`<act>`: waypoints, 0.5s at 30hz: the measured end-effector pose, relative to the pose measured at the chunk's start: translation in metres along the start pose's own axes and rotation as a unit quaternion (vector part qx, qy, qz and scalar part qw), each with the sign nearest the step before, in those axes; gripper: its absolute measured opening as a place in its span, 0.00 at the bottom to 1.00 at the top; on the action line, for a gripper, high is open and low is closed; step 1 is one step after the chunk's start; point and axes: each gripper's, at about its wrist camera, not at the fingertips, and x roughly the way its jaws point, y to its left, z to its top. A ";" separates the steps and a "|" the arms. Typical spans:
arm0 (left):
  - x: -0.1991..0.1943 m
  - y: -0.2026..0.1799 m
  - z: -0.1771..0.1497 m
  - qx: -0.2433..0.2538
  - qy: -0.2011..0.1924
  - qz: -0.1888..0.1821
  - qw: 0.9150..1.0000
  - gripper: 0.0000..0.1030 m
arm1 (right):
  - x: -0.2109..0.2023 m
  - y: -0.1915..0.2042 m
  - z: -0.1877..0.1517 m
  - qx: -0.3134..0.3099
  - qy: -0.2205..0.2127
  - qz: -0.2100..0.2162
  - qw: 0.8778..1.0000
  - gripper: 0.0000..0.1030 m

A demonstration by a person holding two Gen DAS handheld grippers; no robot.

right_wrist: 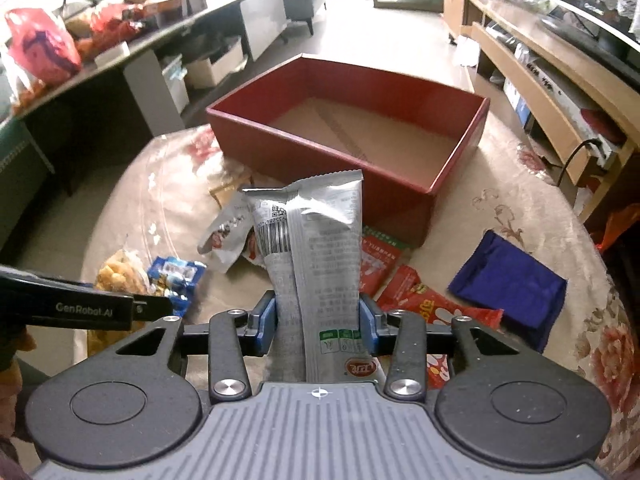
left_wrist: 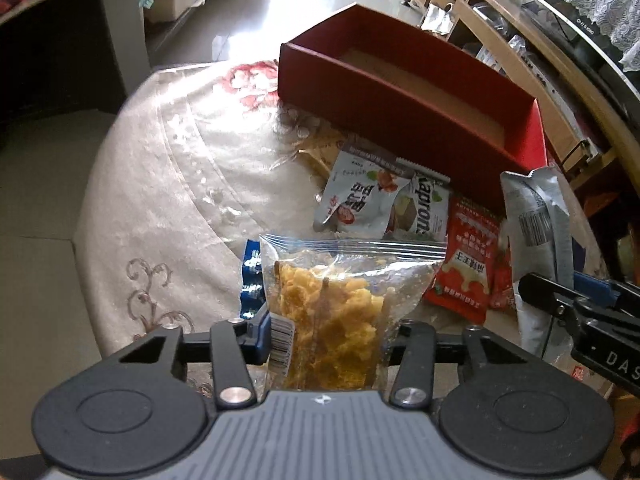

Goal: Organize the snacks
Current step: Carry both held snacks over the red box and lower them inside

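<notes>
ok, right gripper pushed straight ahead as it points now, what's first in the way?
Likely the near wall of the red box, beyond the held silver packet. Depth is unclear; it may pass over the rim.

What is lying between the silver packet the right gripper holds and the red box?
Only bare tablecloth and a red snack packet, seen from the right wrist.

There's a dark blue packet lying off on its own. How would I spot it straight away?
Start at the big red box on the flowery tablecloth. Look to the right of the red snack packets in front of it. The dark blue packet lies flat there, apart from the pile, plain with no visible print.
</notes>
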 end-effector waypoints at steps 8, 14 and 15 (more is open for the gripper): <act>-0.013 -0.016 0.021 0.007 -0.023 -0.031 0.999 0.46 | -0.015 -0.004 0.014 0.014 -0.042 0.017 0.999 0.47; -0.007 -0.025 0.050 0.002 -0.031 -0.054 0.998 0.46 | -0.014 -0.014 0.026 0.032 -0.055 0.020 0.998 0.47; -0.007 -0.027 0.057 0.000 -0.034 -0.057 0.998 0.46 | -0.015 -0.016 0.030 0.035 -0.060 0.020 0.997 0.47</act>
